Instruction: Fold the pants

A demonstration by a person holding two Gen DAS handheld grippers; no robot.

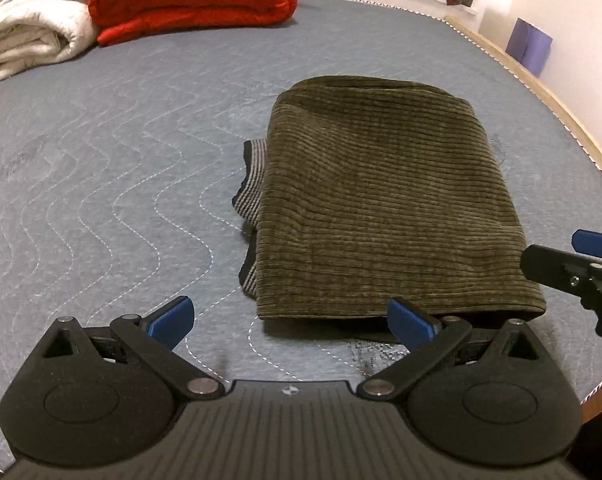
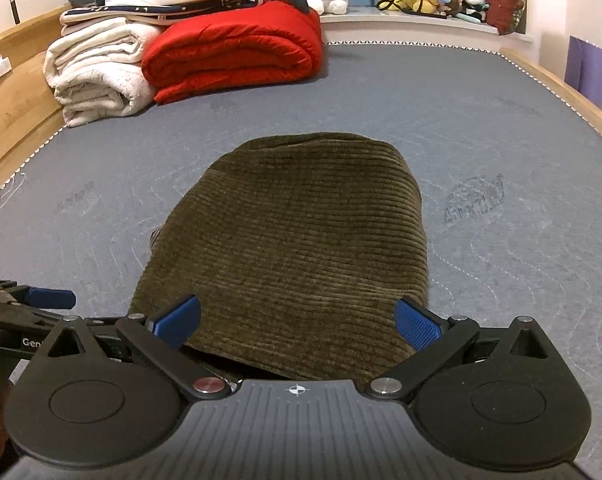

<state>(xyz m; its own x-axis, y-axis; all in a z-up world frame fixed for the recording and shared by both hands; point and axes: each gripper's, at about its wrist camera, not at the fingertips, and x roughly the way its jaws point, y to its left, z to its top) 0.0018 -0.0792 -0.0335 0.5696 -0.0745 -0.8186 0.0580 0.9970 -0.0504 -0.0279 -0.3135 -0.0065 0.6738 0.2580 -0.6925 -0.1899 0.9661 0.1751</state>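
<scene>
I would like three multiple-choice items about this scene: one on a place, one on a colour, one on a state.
1. Where do the pants lie?
A. on the grey mattress
B. on the shelf
C. on the floor

2. What colour is the rolled quilt beside the white blanket?
A. blue
B. red
C. yellow

3. How is the right claw?
A. shut on the pants
B. shut, empty
C. open

Answers: 1 A, grey quilted surface surrounds them. 2 B, it is bright red. 3 C, its blue pads stand wide apart; the left claw likewise.
</scene>
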